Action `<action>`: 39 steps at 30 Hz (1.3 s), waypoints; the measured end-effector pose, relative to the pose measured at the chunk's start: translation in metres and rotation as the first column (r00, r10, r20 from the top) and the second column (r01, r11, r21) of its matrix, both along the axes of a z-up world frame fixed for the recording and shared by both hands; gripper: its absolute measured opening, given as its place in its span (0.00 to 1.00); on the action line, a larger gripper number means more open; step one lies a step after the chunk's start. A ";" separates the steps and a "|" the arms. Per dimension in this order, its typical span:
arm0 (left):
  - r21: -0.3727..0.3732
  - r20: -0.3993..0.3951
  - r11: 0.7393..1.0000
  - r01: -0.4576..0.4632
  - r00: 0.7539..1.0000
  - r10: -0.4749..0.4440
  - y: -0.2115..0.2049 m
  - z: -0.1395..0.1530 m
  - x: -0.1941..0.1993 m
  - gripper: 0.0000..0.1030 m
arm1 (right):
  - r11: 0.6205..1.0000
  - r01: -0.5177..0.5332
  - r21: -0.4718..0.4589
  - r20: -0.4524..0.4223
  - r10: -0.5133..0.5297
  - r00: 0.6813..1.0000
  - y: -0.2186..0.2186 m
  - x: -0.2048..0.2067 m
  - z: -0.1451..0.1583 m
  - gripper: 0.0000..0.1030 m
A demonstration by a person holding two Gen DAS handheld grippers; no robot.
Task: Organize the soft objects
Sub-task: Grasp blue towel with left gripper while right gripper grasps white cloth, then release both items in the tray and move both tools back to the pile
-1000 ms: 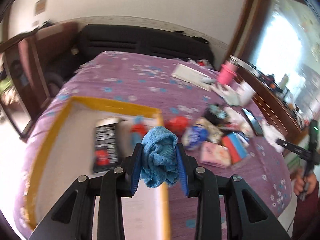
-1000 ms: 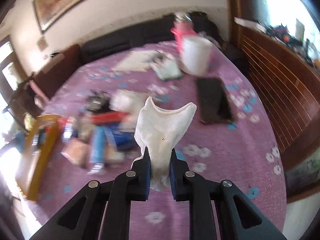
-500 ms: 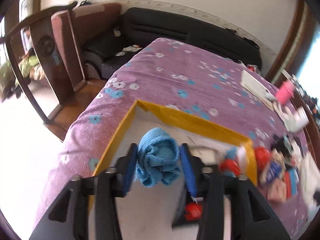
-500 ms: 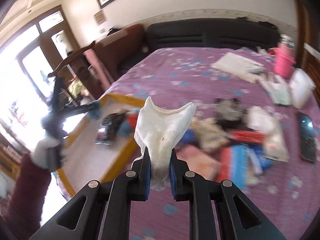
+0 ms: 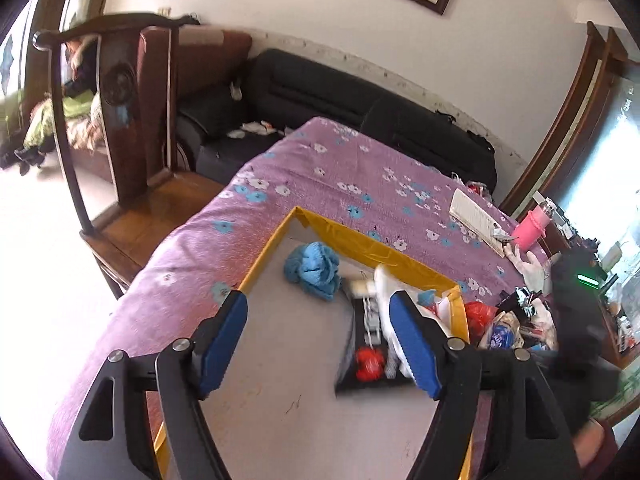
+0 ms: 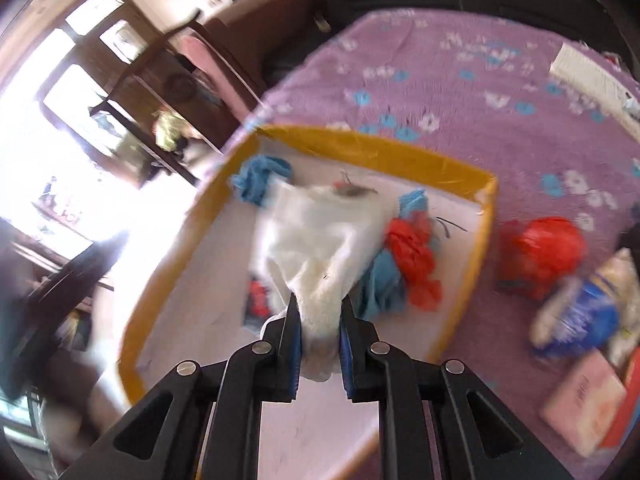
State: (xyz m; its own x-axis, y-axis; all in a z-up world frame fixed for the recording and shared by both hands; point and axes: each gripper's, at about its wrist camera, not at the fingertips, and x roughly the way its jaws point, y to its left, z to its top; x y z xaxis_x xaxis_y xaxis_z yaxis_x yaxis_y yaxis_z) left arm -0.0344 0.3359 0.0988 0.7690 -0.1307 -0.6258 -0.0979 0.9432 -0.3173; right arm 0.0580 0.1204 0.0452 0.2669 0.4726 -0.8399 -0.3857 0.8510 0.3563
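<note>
Purple flowered bedspread (image 5: 340,176) carries my yellow-rimmed shallow box (image 5: 360,236). My left gripper (image 5: 320,344) is spread over it, the crumpled blue cloth (image 5: 314,268) lying inside. My right gripper (image 6: 318,330) pinches a white sock-like cloth (image 6: 320,240) above the box, unreleased; clutter remains outside.

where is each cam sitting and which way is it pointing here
Left wrist: rides the left gripper, looking down along its open fingers into the yellow-rimmed tray, where the blue cloth lies; the dark blur at right may be the other gripper.
Right wrist: rides the right gripper, shut on the white cloth, aimed down into the tray; only its own fingers show.
Shared: tray, blue cloth, purple floral tablecloth.
</note>
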 end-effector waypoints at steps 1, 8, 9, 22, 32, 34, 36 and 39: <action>0.013 0.009 1.000 -0.003 1.000 0.003 -0.001 0.002 -0.005 0.71 | 1.000 0.005 -0.013 -0.012 -0.005 1.000 0.004 0.003 -0.006 0.17; 0.107 0.107 0.994 -0.012 0.994 0.001 -0.030 0.015 -0.044 0.75 | 0.996 -0.018 0.084 0.079 0.011 0.997 -0.042 -0.028 0.014 0.59; 0.117 0.122 0.993 -0.011 0.993 -0.004 -0.036 0.017 -0.050 0.78 | 0.997 -0.009 0.082 0.116 -0.001 0.993 -0.056 -0.037 0.022 0.64; 0.151 0.105 0.987 0.057 0.992 -0.074 -0.106 0.017 -0.077 0.80 | 0.967 0.229 0.110 0.197 -0.247 0.949 -0.217 -0.073 0.029 0.69; 0.157 0.053 0.963 0.219 0.972 -0.229 -0.171 0.007 -0.077 0.80 | 0.905 0.409 0.117 0.176 -0.425 0.888 -0.320 -0.079 0.015 0.69; 0.153 0.034 0.956 0.250 0.966 -0.258 -0.185 0.001 -0.075 0.80 | 0.893 0.434 0.123 0.164 -0.449 0.878 -0.332 -0.078 0.010 0.69; 0.138 0.013 0.948 0.285 0.957 -0.290 -0.198 -0.004 -0.071 0.80 | 0.883 0.453 0.121 0.167 -0.468 0.868 -0.341 -0.077 0.005 0.69; 0.105 -0.047 0.934 0.341 0.940 -0.338 -0.223 -0.015 -0.058 0.80 | 0.872 0.481 0.094 0.203 -0.490 0.848 -0.347 -0.070 0.003 0.69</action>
State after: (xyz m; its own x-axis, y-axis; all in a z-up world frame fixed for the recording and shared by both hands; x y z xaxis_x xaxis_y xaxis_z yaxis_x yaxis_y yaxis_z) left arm -0.0926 0.1125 0.0836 0.6730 -0.3105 -0.6713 0.2270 0.9505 -0.2121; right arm -0.0125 -0.2261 0.0483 0.6409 0.2662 -0.7200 0.0029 0.9371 0.3490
